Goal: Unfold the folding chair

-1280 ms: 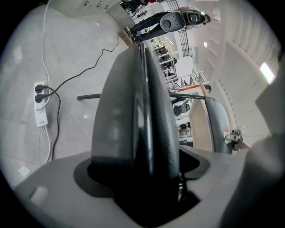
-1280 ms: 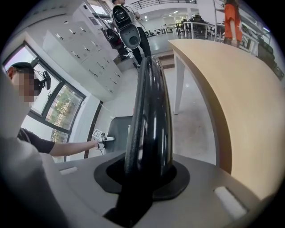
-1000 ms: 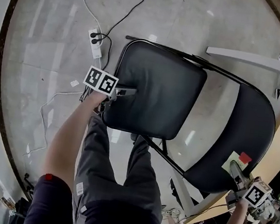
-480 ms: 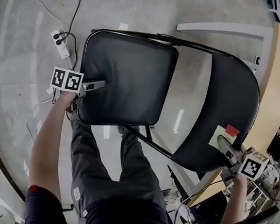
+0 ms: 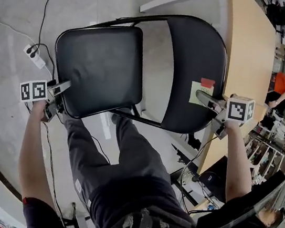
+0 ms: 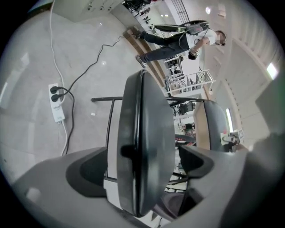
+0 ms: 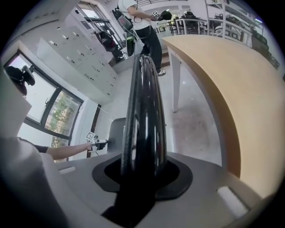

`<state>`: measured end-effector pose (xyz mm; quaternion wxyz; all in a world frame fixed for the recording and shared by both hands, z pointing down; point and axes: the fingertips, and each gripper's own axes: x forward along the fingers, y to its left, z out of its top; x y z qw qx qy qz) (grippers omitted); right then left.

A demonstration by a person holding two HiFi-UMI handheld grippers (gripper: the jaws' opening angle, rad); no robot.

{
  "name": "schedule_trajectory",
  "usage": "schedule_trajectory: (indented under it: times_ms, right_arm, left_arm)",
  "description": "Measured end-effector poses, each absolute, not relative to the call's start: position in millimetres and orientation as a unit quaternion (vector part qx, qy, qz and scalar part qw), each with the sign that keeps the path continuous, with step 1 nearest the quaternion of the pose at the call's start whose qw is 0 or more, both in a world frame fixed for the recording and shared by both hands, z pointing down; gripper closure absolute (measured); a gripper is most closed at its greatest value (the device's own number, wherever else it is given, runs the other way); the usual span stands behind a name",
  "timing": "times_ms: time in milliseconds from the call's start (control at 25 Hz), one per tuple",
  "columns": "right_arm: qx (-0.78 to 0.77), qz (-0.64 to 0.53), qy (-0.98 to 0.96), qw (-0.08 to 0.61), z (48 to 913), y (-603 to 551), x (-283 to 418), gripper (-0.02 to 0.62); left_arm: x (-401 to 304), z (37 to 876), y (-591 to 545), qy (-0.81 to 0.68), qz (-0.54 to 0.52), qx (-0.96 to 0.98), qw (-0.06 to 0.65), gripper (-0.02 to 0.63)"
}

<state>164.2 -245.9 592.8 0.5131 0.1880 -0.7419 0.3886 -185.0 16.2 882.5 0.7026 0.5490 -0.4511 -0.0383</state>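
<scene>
The black folding chair stands unfolded, its padded seat (image 5: 98, 70) level and its backrest (image 5: 193, 73) to the right. My left gripper (image 5: 59, 93) is at the seat's near left edge. In the left gripper view the seat (image 6: 142, 116) runs edge-on between the jaws of the left gripper (image 6: 142, 156), which are opening, with gaps on both sides. My right gripper (image 5: 204, 99) clamps the backrest's rim beside a green sticky note (image 5: 201, 92). In the right gripper view the rim (image 7: 144, 102) fills the right gripper (image 7: 142, 171), whose jaws are easing open.
A white power strip (image 5: 34, 57) with cables lies on the floor left of the chair. A wooden table (image 5: 247, 52) stands just right of the backrest. The person's legs (image 5: 125, 156) are right in front of the seat. Another person (image 7: 142, 22) stands far off.
The head view has swung, so the chair sits further left and turned. The left gripper has shifted along the seat's edge and its jaws stand wider. The right gripper stays on the backrest.
</scene>
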Motion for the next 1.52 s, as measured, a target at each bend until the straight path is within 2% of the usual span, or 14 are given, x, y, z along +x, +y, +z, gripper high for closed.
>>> schedule_trajectory:
  times_ms: [120,160,240,360,520,840,1160,1280,1360,1400,1440,1480,1520]
  right_arm:
    - [0.196,0.388,-0.74,0.513,598.8,-248.0,161.4,0.416]
    - [0.203,0.387,-0.739,0.512,599.1,-247.4,162.3,0.382]
    - [0.211,0.388,-0.736,0.513,596.1,-245.8,163.8,0.266]
    - [0.228,0.378,-0.738,0.51,581.3,-249.1,163.9,0.191]
    - [0.298,0.313,-0.759,0.487,547.1,-261.2,179.4,0.169]
    - [0.361,0.288,-0.816,0.349,463.3,-269.2,150.4,0.167]
    - [0.271,0.247,-0.893,0.263,396.5,-259.6,101.8,0.172]
    - [0.227,0.248,-0.914,0.227,373.8,-247.2,82.4,0.205]
    - [0.206,0.243,-0.924,0.212,362.4,-235.2,63.1,0.289]
    - [0.198,0.239,-0.927,0.209,358.8,-228.7,54.6,0.398]
    - [0.192,0.233,-0.93,0.209,356.2,-222.5,47.5,0.529]
    - [0.186,0.227,-0.933,0.21,354.2,-216.6,41.7,0.594]
    - [0.179,0.222,-0.935,0.212,352.6,-211.0,37.7,0.594]
  left_arm:
    - [-201.2,852.2,27.2,-0.465,-0.025,0.547,0.695,0.11]
    - [-205.8,840.9,25.0,-0.466,-0.017,0.553,0.69,0.11]
    - [-213.4,815.0,20.3,-0.467,-0.003,0.563,0.682,0.11]
    - [-224.3,774.0,15.3,-0.467,0.017,0.578,0.67,0.11]
    - [-239.2,723.5,5.3,-0.465,0.048,0.604,0.645,0.11]
    - [-301.3,598.1,-66.8,-0.508,0.09,0.673,0.529,0.114]
    - [-251.0,467.4,-120.9,-0.55,0.049,0.723,0.415,0.148]
    - [-221.1,417.6,-131.3,-0.552,0.017,0.745,0.374,0.196]
    - [-214.7,396.2,-130.9,-0.556,0.001,0.751,0.355,0.269]
    - [-214.8,388.9,-129.9,-0.564,0.0,0.749,0.347,0.347]
    - [-215.6,383.0,-129.3,-0.576,0.005,0.745,0.338,0.498]
    - [-214.8,377.3,-129.0,-0.586,0.012,0.74,0.328,0.603]
    - [-210.2,370.6,-129.0,-0.591,0.018,0.741,0.319,0.604]
